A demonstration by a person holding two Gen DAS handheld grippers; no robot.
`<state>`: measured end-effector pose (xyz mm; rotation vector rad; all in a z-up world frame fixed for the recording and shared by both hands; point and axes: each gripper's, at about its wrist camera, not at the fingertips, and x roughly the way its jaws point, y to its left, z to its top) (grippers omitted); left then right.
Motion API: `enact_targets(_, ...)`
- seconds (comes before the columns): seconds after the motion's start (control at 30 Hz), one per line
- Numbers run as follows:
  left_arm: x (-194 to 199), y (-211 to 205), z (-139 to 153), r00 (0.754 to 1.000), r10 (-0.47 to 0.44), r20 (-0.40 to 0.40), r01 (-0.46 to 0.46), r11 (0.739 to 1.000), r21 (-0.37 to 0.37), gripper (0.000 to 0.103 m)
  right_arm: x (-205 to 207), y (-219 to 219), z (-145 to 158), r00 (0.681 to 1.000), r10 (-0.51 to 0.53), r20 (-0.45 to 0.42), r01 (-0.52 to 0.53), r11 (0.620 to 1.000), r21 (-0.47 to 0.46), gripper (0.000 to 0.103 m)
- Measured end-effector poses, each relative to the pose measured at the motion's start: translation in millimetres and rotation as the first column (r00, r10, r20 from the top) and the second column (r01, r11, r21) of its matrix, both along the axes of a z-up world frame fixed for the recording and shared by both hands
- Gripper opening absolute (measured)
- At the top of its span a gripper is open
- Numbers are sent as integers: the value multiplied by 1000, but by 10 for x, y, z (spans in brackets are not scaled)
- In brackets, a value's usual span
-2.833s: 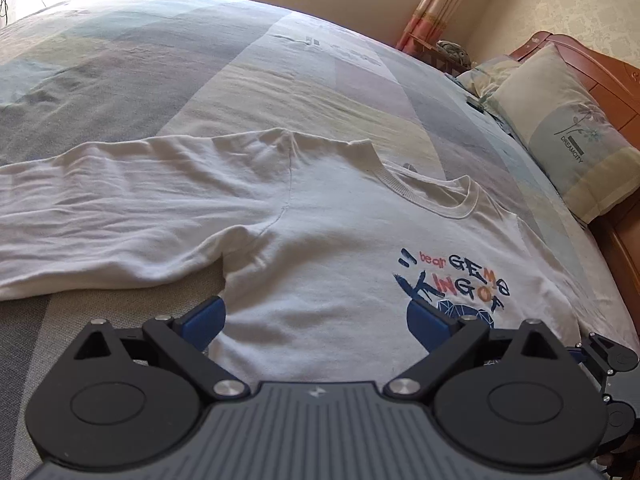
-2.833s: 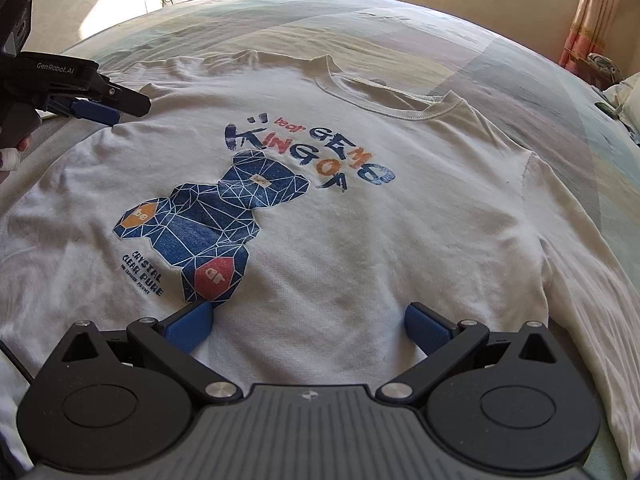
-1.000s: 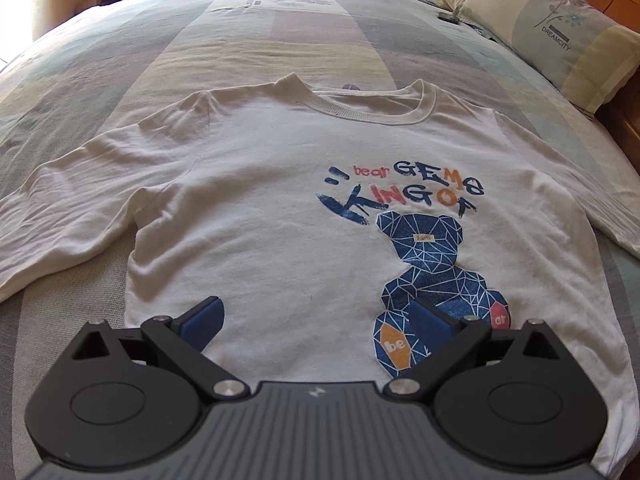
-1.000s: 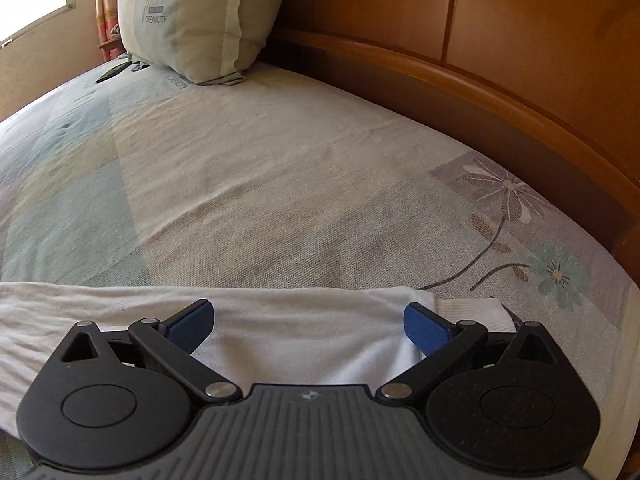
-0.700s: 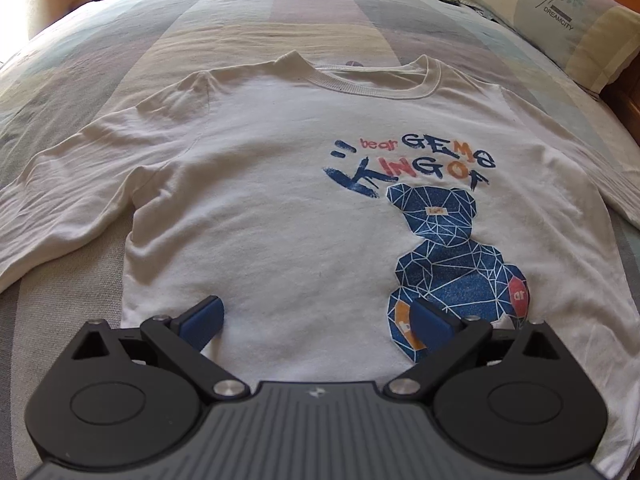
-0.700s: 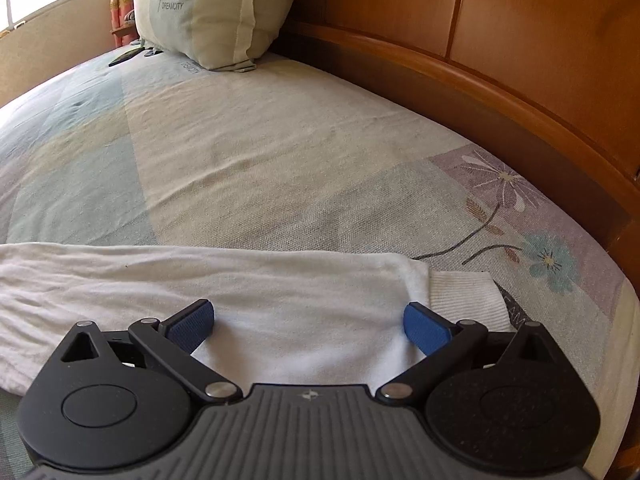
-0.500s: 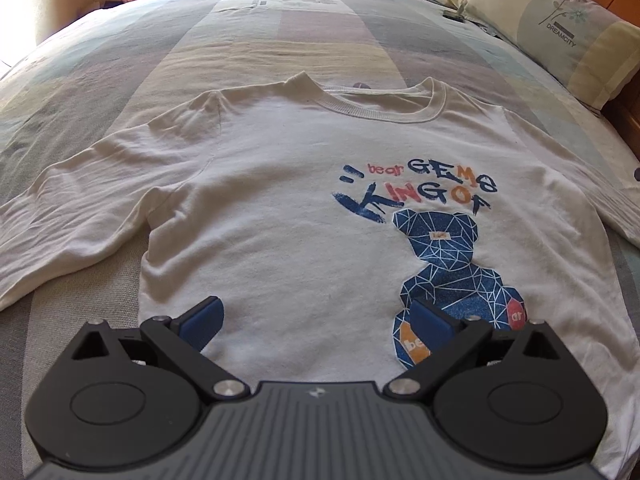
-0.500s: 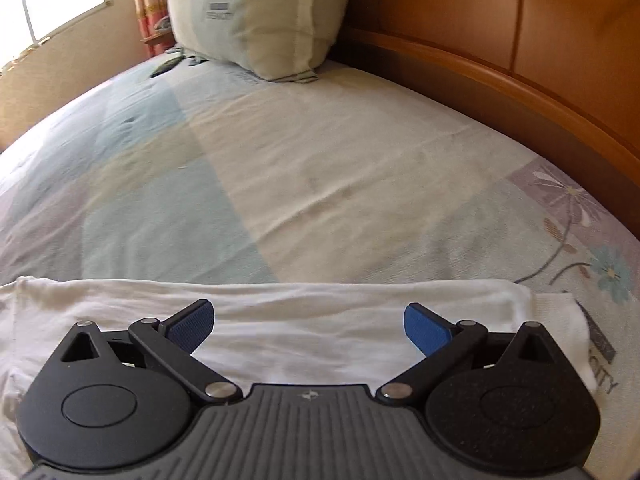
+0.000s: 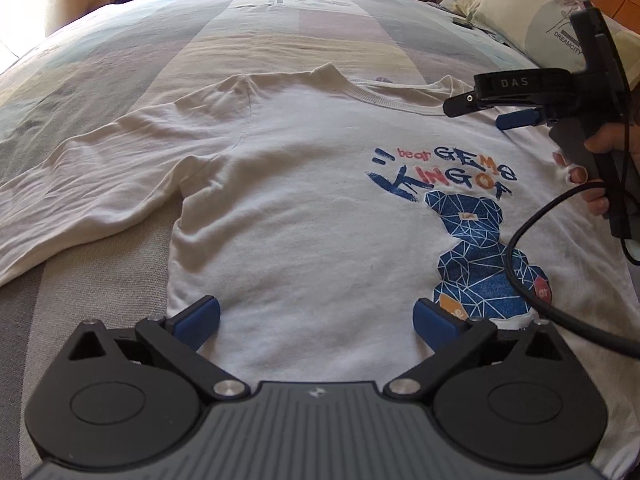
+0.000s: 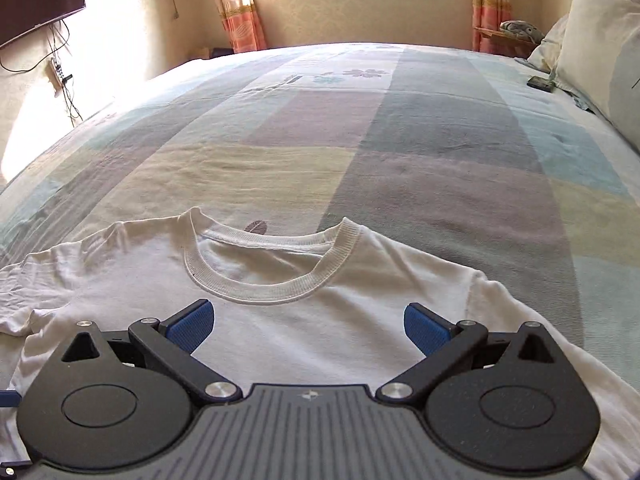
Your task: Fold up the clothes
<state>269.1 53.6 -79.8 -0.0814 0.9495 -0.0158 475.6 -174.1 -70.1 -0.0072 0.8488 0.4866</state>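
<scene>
While the white long-sleeved shirt (image 9: 304,216) lies face up and spread flat on the bed (image 10: 360,152), no fold shows in it anywhere that I can see. Its body is laid open with the bear print (image 9: 476,256) upward. The collar (image 10: 268,280) points toward the far side of the bed, and the sleeve (image 9: 80,184) on the print's left stretches straight out from the shoulder. The other sleeve runs out of view past the print's right. My left claw (image 9: 316,318) hangs above the hem, below the print, its jaws spread and gripping nothing. My right claw (image 10: 306,326) hovers just short of the collar, also released and empty. So, by my reading, every fold is still wanting: both sleeves would need to come in over the body, and then the body would need doubling.
</scene>
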Motion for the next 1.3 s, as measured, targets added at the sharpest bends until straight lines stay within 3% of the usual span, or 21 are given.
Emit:
enact_targets(0.07, -22, -8, -11, 1000, -11, 11, 11, 1000, 7, 102, 102, 78, -106, 1000, -1, -27, 1, 1000, -9, 103)
enact_targets(0.47, -72, 45, -20, 999, -34, 43, 35, 999, -19, 102, 627, 316, -159, 999, -42, 32, 47, 982, -185, 103)
enact_targets(0.7, -59, 46, -28, 998, -38, 54, 38, 999, -9, 102, -152, 203, 206, 998, 42, 36, -36, 987, -156, 103)
enact_targets(0.9, -78, 244, 48, 998, -6, 67, 9, 999, -49, 102, -719, 61, -12, 994, 101, -53, -110, 965, -236, 103)
enact_targets(0.97, -112, 355, 120, 997, 6, 71, -5, 1000, -20, 102, -751, -28, -133, 991, 97, -91, -116, 965, -234, 103)
enact_targets(1.13, -131, 647, 308, 995, 40, 88, -50, 992, 113, 102, -787, -84, -159, 988, 134, -75, -148, 964, -223, 103)
enact_targets(1.3, 197, 958, 373, 980, 133, 151, -160, 969, 189, 102, -847, -70, -188, 994, 100, -32, -104, 970, -219, 103)
